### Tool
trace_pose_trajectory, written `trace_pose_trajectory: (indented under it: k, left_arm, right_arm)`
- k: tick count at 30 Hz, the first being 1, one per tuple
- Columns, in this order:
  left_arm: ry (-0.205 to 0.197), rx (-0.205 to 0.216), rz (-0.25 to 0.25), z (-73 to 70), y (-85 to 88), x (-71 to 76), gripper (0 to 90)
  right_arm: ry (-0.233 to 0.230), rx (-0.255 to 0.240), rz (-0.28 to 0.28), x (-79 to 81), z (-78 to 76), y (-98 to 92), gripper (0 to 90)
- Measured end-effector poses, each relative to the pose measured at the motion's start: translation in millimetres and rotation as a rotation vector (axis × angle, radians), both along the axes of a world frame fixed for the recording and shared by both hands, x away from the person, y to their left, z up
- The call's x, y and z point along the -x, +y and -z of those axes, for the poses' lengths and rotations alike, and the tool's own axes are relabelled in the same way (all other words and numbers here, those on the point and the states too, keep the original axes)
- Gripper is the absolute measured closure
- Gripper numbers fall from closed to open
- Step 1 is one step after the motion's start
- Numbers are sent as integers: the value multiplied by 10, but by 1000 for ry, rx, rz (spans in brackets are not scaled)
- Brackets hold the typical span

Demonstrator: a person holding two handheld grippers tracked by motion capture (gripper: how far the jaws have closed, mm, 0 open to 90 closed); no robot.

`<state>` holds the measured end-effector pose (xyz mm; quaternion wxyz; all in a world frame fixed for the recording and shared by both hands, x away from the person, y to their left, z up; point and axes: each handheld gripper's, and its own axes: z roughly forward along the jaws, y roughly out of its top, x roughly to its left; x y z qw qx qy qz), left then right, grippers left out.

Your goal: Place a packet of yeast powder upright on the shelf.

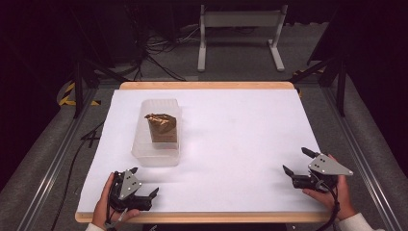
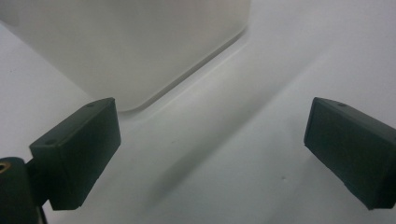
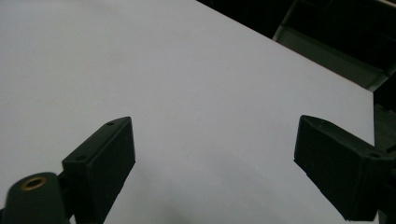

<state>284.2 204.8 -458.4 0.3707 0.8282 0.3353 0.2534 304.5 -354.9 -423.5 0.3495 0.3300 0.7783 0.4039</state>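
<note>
At the near left corner of the table (image 1: 250,103), the person's left hand (image 1: 103,204) holds the left gripper (image 1: 144,182) low over the white surface, its two black jaws spread wide with nothing between them. In the left gripper view the left gripper (image 2: 212,154) looks along those parted jaws at bare white tabletop, and the rounded corner of the translucent plastic container (image 2: 140,42) rises just beyond the left jaw, near it but not touching. From the high view, the translucent plastic container (image 1: 144,154) sits on the left half of the table, a little ahead of the left gripper, lying lengthwise away from the person. Inside it stands a brown packet with a crumpled golden top (image 1: 163,127), set toward the container's far end and right wall. Well apart, at the near right edge of the table, the right hand (image 1: 337,195) holds the right gripper (image 1: 299,161), its jaws likewise wide apart and empty. In the right gripper view the right gripper (image 3: 215,156) faces plain white table, with dark floor past the far edge.
</note>
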Motion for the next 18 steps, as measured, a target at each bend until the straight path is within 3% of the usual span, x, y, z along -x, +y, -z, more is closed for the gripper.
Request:
trace_pose_trajectory:
  k: [5,8,11,18]
  left_arm:
    - [1,-2,4,2,-9,-18,44]
    - [1,3,2,0,-1,-28,44]
    - [0,4,1,1,-5,-33,45]
    - [-3,9,-1,-5,-4,-43,44]
  right_arm:
    - [0,-16,37,53,44,-66,121]
    - [6,-52,66,100,58,-135,118]
    - [-11,-53,89,157,58,-219,115]
    - [21,-103,123,218,183,-389,116]
